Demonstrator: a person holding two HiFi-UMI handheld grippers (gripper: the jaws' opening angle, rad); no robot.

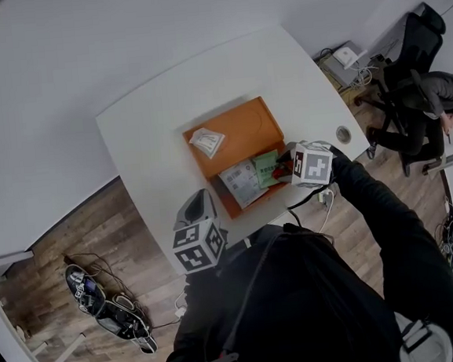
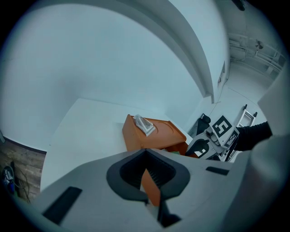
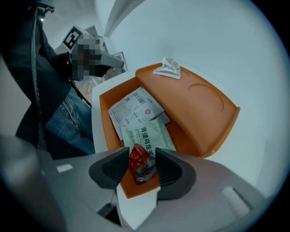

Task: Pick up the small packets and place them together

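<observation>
Four small packets sit on or over the orange tray [image 1: 247, 125] on the white table [image 1: 147, 132] as we work to gather them. The right gripper [image 3: 141, 156], jaws set wide, pinches the red packet [image 3: 141, 168] by its two long sides, just above the tray's near corner. Beside it, in the tray's sunken half, lie the green packet [image 3: 148, 132] and the white printed packet [image 3: 134, 108], overlapping. The clear packet [image 3: 167, 69] rests apart on the tray's raised far half. The left gripper [image 2: 145, 153] hangs short of the tray's near edge, jaw tips together and nothing between them.

We judge the red packet light, soft and crinkly, its foil skin likely slick (a hard squeeze would only crumple it). A hold across the middle of its width, as now, looks sound; a grip on a sealed end could let it swing. The flat packets in the tray look harder to take: thin, limp and lying flush, best caught by a lifted edge or corner. The clear one, puffed up off the tray, offers an easier pinch.
</observation>
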